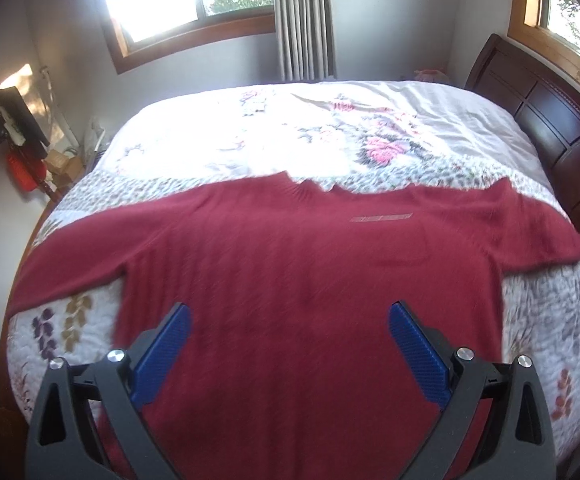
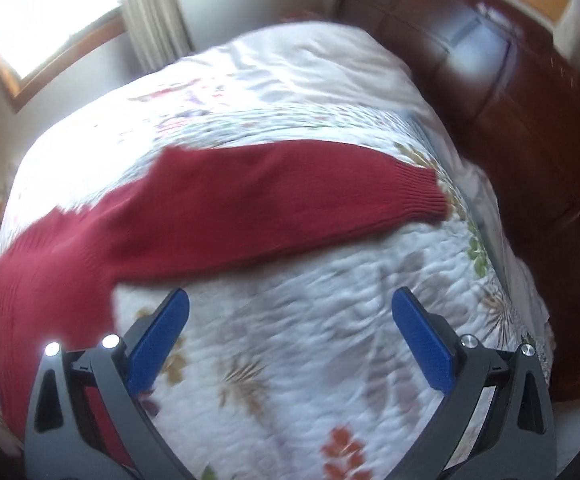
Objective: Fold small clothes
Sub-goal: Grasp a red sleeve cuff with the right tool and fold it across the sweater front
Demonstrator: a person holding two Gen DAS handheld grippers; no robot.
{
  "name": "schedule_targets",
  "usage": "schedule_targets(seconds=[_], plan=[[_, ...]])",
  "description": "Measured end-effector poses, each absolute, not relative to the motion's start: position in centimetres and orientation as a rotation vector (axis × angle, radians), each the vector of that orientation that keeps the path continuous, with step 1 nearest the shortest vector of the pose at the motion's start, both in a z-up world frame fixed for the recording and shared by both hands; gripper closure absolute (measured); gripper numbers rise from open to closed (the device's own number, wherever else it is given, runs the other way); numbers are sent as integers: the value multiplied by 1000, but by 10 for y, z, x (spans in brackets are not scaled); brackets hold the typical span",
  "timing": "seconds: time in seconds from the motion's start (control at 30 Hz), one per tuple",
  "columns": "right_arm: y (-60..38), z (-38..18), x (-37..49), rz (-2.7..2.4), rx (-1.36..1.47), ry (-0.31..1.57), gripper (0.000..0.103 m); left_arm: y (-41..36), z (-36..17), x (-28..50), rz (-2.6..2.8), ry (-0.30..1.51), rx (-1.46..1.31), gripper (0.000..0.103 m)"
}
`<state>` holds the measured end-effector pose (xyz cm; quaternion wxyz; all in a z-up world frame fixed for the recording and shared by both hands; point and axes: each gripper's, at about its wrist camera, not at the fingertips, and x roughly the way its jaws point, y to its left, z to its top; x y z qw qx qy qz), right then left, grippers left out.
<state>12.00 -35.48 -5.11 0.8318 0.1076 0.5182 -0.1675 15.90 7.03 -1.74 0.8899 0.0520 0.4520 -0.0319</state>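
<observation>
left gripper (image 1: 289, 314) jaws wide apart, nothing between them, hovering over the lower body of the red sweater (image 1: 290, 280). right gripper (image 2: 290, 300) also spread wide and empty, over bare quilt (image 2: 290, 360) just right of the sweater body, aimed toward the sleeve.

sweater lies flat on the bed, front down or up i can't tell, sleeves out to both sides, neckline (image 1: 310, 186) at the far edge, small pale tag-like strip (image 1: 382, 217) below it. right sleeve (image 2: 269, 200) angles out, ribbed cuff (image 2: 430, 192) ends near the bed's edge by the dark wood headboard (image 1: 550, 128).

handling, my read: soft knit, light-to-medium, limp, will sag and stretch if lifted from one point. fuzzy, so grips well, may drag on the quilt. best holds look like the ribbed cuff for the sleeve fold, and shoulder seam plus hem corner for the body fold. pinch one layer stack, not the quilt underneath.

beyond the bed: curtain (image 1: 304, 20), windows, coat stand (image 1: 13, 128) at far left.
</observation>
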Motion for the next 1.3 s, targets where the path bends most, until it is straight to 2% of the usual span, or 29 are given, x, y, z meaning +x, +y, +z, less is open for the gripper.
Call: schedule_targets(seconds=[0.13, 0.27, 0.43, 0.47, 0.53, 0.6, 0.63, 0.67, 0.8, 1.0, 1.13, 1.3], plan=[[-448, -81, 157, -398, 239, 1159, 3, 21, -26, 187, -72, 948, 102, 4], [-521, -122, 171, -417, 378, 1226, 3, -14, -37, 200, -77, 968, 118, 4], [-572, -172, 186, -345, 548, 1281, 5, -33, -46, 202, -69, 969, 168, 4], [-576, -178, 185, -317, 592, 1283, 14, -33, -46, 203, -64, 971, 173, 4], [-586, -185, 184, -276, 682, 1263, 25, -30, -49, 207, -47, 978, 174, 4], [-584, -183, 185, -246, 693, 1239, 42, -23, -49, 211, -27, 983, 163, 4], [-581, -183, 187, -222, 703, 1233, 54, -19, -50, 215, -14, 985, 156, 4], [-577, -180, 188, -213, 693, 1232, 65, -14, -51, 217, -2, 989, 149, 4], [-559, -160, 194, -212, 565, 1238, 93, 6, -55, 226, 30, 1004, 125, 4], [-518, -97, 198, -129, 515, 1117, 93, 45, -54, 230, 65, 1011, 98, 4], [-433, -45, 219, 13, 364, 1074, 93, 73, -55, 230, 70, 1018, 87, 4], [-310, -15, 242, 198, 229, 1062, 93, 115, -56, 224, 86, 1029, 59, 4]])
